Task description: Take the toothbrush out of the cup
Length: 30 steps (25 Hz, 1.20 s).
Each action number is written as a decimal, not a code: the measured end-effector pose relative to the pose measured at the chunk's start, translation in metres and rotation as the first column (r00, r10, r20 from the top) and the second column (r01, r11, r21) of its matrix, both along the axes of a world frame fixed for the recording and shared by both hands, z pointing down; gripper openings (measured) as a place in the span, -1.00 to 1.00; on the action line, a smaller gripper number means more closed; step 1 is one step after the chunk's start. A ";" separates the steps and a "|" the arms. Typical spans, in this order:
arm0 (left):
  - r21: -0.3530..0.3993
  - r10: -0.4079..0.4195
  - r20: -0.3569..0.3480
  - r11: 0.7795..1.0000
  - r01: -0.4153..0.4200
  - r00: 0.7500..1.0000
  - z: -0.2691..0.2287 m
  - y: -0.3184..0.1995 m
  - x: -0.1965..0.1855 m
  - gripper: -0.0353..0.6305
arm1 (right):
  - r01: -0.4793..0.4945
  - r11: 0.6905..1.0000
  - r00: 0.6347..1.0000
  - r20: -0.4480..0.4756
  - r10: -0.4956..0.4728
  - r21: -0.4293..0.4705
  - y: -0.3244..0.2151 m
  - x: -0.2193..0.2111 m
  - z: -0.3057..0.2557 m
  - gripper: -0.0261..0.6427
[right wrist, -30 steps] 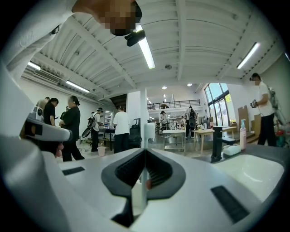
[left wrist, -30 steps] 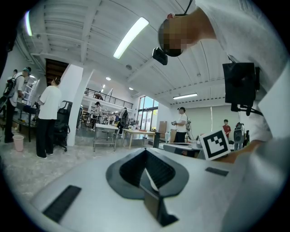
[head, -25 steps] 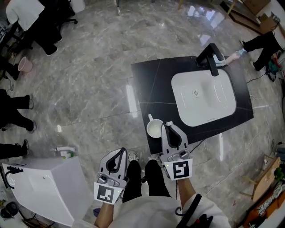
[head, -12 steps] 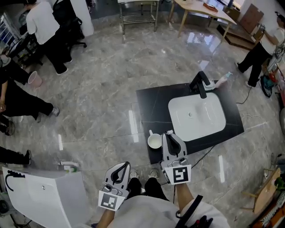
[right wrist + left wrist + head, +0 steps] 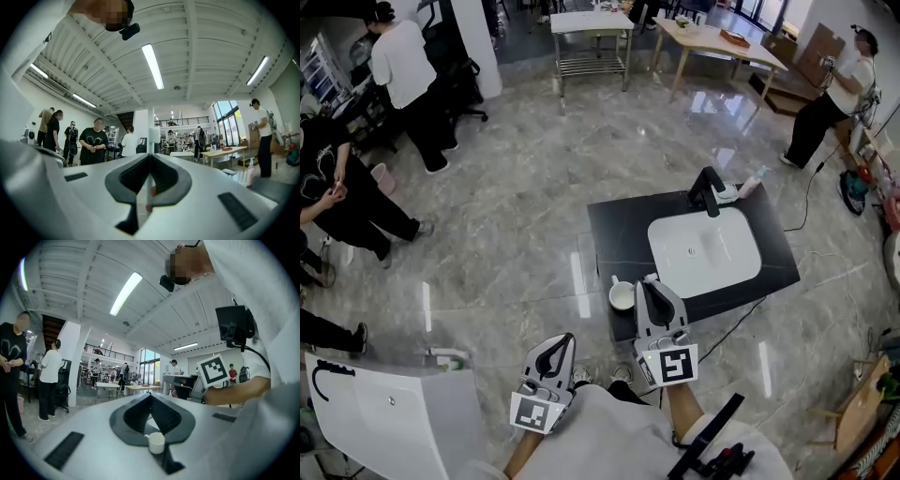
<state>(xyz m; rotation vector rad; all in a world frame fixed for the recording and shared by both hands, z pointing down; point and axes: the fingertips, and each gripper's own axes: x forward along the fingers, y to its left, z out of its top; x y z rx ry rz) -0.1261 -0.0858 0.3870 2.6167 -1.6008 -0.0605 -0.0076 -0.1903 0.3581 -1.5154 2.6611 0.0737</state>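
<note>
Gripping toothbrush upright w/ rt tool, jaws pinching its thin stem. Holding L tool w/ jaws together, nothing btwn them, over floor, apart from black desk. Seeing white cup standing on desk's near corner by sink, just left of rt tool's tip.

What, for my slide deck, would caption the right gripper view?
Right claw shut on the upright toothbrush, brush head uppermost, with people standing in the hall behind.
</note>
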 end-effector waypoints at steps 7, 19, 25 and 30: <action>0.021 0.002 -0.004 1.000 -0.002 1.000 -0.005 0.004 0.006 -0.91 | -0.005 1.000 1.000 0.009 0.005 0.000 0.016 0.011 -0.005 -0.88; 0.045 0.025 0.009 0.999 -0.026 1.000 -0.017 0.007 0.021 -0.91 | 0.015 1.000 1.000 0.012 -0.015 -0.015 0.051 0.020 -0.011 -0.88; 0.073 0.079 0.086 0.994 -0.085 0.993 -0.019 0.010 0.033 -0.91 | 0.006 0.998 1.000 0.029 -0.004 -0.064 0.092 0.031 -0.007 -0.88; 0.080 0.111 0.093 0.990 -0.119 0.989 -0.025 0.010 0.046 -0.91 | -0.011 0.994 0.999 0.039 0.016 -0.108 0.117 0.040 0.003 -0.88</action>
